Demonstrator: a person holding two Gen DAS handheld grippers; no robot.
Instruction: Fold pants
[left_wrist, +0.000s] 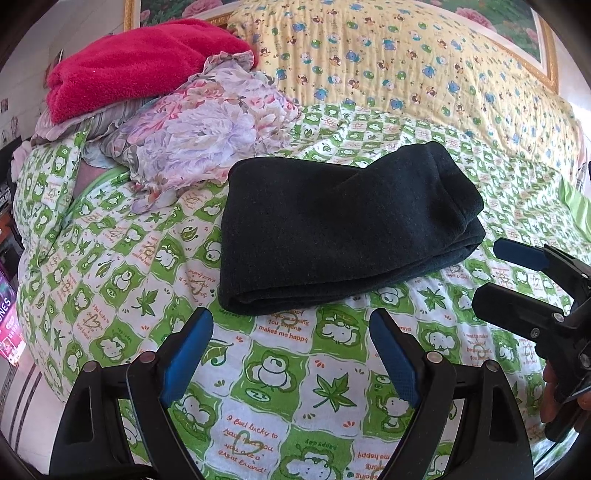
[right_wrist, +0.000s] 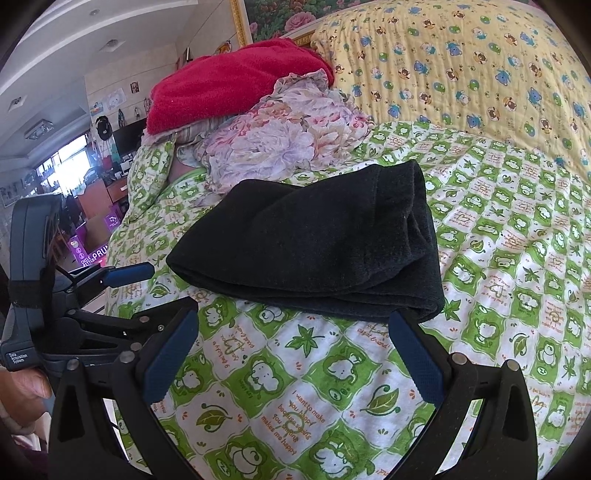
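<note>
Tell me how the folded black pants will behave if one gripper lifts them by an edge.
The black pants look like soft, thick knit, so they would probably droop. The stacked layers sit loose, so the fold likely opens. They seem unlikely to slip from the ribbed pads.

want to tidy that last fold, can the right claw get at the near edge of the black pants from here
Probably yes. The right claw is open and empty just short of the folded black pants, with only bare green bedsheet between them. The left claw sits off to the side, out of its path.
</note>
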